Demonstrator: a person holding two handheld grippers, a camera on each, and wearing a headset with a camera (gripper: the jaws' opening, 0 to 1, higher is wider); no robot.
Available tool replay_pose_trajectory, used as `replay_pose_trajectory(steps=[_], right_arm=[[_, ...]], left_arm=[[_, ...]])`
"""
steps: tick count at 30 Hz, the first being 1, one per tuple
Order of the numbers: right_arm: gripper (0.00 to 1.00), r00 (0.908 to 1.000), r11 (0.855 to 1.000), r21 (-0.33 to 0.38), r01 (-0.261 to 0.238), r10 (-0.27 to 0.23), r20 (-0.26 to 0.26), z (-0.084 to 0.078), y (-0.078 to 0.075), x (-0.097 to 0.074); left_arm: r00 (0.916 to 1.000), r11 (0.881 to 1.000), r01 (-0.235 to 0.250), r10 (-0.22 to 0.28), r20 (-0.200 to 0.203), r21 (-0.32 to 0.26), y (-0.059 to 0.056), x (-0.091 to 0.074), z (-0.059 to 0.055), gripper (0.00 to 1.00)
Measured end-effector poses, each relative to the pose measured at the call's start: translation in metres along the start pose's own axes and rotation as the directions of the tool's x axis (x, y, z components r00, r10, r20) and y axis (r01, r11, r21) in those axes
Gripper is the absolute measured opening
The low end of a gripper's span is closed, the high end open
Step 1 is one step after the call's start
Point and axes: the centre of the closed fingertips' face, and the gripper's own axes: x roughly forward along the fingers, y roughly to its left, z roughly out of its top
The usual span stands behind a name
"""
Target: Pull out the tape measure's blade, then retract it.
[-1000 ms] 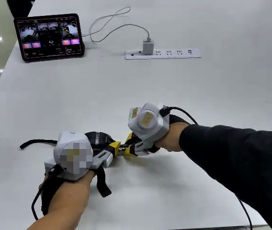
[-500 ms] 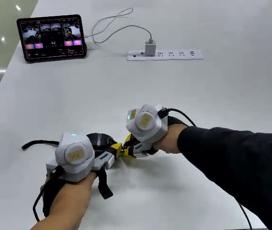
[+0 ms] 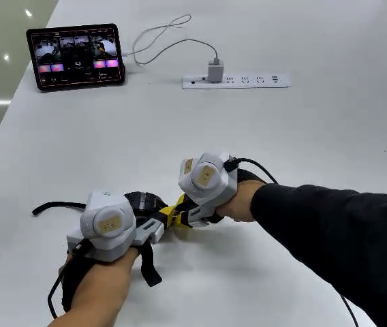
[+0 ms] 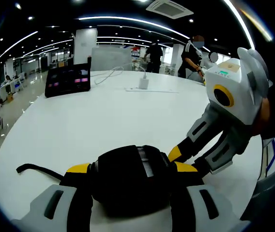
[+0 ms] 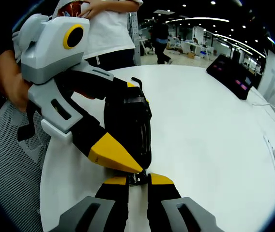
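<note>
Firmly, the left claw (image 4: 131,168) grips the round black tape measure (image 4: 128,188) on the white table (image 3: 261,129). At its 3 o'clock, the right claw (image 5: 138,180) pinches the metal blade tip (image 5: 139,177).

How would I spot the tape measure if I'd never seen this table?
On the white table, look at the near edge. The tape measure is the rounded black case held between the left gripper's yellow-tipped fingers, with the right gripper at its mouth; the tablet and power strip sit far across the table.
</note>
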Motion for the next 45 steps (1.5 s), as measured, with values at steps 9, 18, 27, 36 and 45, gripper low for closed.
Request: replay_pose_trajectory(steps=[9, 18, 27, 36, 45], right_arm=[[0.1, 1.0, 1.0, 0.001, -0.001, 0.001, 0.01, 0.0018, -0.0006, 0.0012], [0.12, 0.9999, 1.0, -0.018, 0.008, -0.008, 0.013, 0.003, 0.0, 0.0024], [0.12, 0.9999, 1.0, -0.028, 0.011, -0.01, 0.001, 0.0032, -0.0009, 0.0027], [0.12, 0.9997, 0.999, -0.029, 0.021, -0.021, -0.009, 0.003, -0.001, 0.003], [0.13, 0.9994, 0.999, -0.028, 0.027, -0.028, -0.021, 0.0041, 0.0003, 0.0009]], left_arm=[[1.0, 1.0, -0.001, 0.001, 0.002, -0.001, 0.0004, 0.0001, -0.0001, 0.6], [1.0, 1.0, 0.002, -0.002, 0.0, 0.003, 0.0, -0.0005, -0.0002, 0.61], [0.9999, 1.0, 0.009, -0.009, -0.005, 0.006, -0.0005, -0.0009, 0.0002, 0.62], [0.9998, 1.0, 0.015, -0.014, -0.01, 0.009, -0.0008, -0.0009, 0.0002, 0.62], [0.9985, 0.999, 0.05, -0.049, -0.026, 0.023, -0.0011, -0.003, 0.0003, 0.62]])
